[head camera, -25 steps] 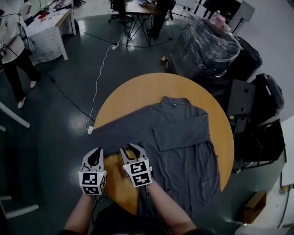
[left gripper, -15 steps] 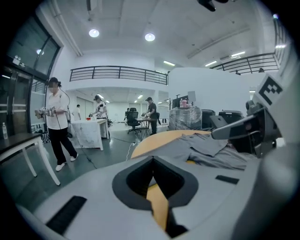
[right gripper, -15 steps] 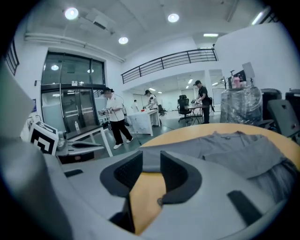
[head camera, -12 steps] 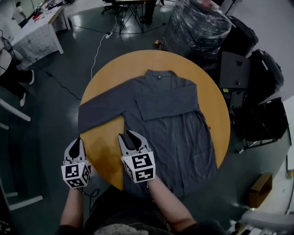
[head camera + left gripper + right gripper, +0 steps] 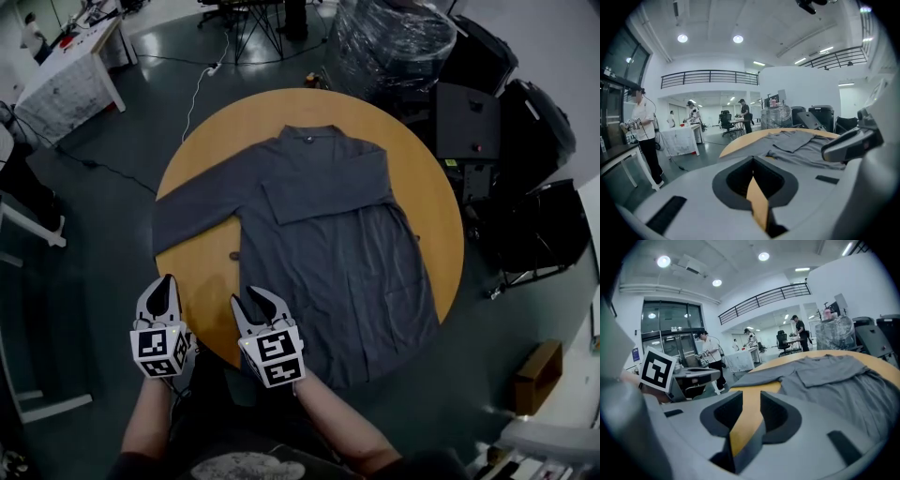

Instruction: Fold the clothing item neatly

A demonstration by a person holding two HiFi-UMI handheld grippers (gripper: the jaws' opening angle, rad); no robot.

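Note:
A grey long-sleeved garment (image 5: 328,225) lies flat on the round wooden table (image 5: 417,159), collar at the far side. One sleeve is folded across the chest. The other sleeve (image 5: 192,211) stretches out to the table's left edge. My left gripper (image 5: 167,284) is shut and empty, hovering at the near-left rim, off the cloth. Beside it my right gripper (image 5: 255,302) stands open with only bare wood under its jaws, just left of the garment's hem. The garment (image 5: 801,140) lies ahead in the left gripper view, and the garment (image 5: 834,376) ahead and to the right in the right gripper view.
A plastic-wrapped pallet (image 5: 394,37) and black cases (image 5: 473,122) crowd the floor beyond the table's far right. A white table (image 5: 66,80) and a floor cable (image 5: 197,94) lie at the far left. A person (image 5: 642,126) stands off to the left.
Both grippers have drawn back toward the table's near-left edge, away from the garment. The garment lies as it did, and both jaws keep their spacing.

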